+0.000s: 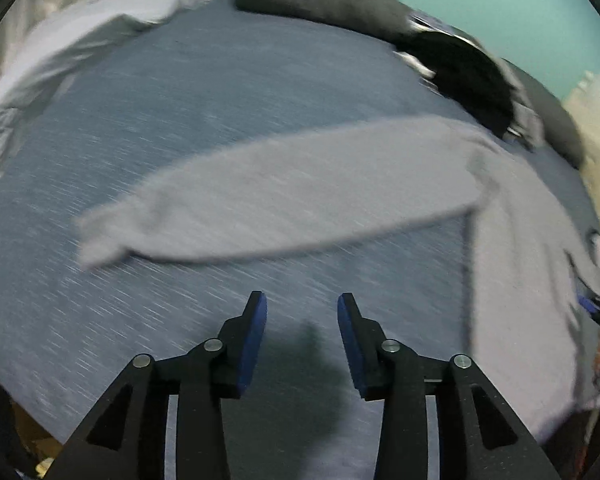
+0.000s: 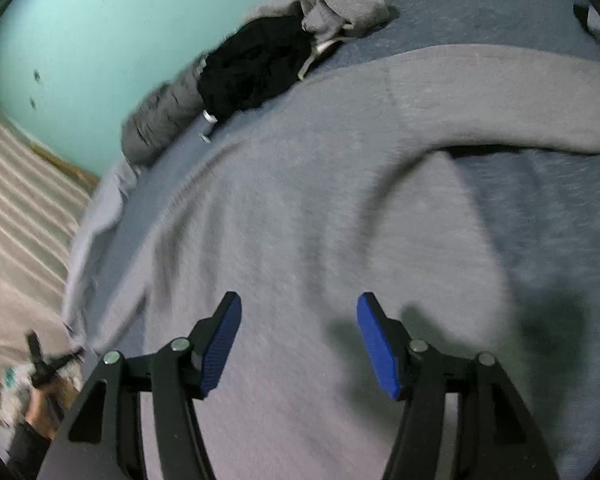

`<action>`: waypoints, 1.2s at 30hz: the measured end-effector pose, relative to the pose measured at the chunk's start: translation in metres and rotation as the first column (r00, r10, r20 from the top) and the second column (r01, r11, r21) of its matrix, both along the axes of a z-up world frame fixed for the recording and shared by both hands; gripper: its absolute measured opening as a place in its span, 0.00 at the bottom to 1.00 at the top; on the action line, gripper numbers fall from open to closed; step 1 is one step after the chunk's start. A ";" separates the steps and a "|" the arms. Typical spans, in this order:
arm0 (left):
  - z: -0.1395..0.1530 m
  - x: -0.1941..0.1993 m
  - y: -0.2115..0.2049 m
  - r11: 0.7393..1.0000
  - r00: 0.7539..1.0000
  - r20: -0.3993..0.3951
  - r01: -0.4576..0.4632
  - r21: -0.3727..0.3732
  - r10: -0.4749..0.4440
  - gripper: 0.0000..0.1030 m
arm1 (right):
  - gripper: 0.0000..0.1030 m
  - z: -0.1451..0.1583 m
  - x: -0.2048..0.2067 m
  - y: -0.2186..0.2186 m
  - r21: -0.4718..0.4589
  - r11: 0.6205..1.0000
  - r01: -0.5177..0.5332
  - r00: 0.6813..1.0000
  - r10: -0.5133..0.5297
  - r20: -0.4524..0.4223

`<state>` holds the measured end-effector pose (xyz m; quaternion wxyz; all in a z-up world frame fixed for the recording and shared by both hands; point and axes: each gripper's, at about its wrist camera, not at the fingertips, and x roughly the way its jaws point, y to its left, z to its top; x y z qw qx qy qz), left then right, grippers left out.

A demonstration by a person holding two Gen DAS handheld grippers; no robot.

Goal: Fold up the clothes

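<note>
Left gripper (image 1: pixel 302 306) gapes above bedsheet (image 1: pixel 220 92); grey sweater (image 1: pixel 300 208) spread ahead.

We see a blue-grey bed (image 1: pixel 220 92) filling the near scene, a turquoise wall (image 2: pixel 100 20) at the far side, a pale striped floor (image 2: pixel 20 208) at left
</note>
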<state>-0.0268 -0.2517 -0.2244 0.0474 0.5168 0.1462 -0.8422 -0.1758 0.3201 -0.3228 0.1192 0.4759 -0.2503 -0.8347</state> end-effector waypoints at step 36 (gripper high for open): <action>-0.065 0.053 0.182 0.938 0.932 0.136 0.319 0.137 -0.337 0.48 | 0.02 -0.011 0.177 0.075 0.143 0.982 -0.120 0.981 0.096 0.166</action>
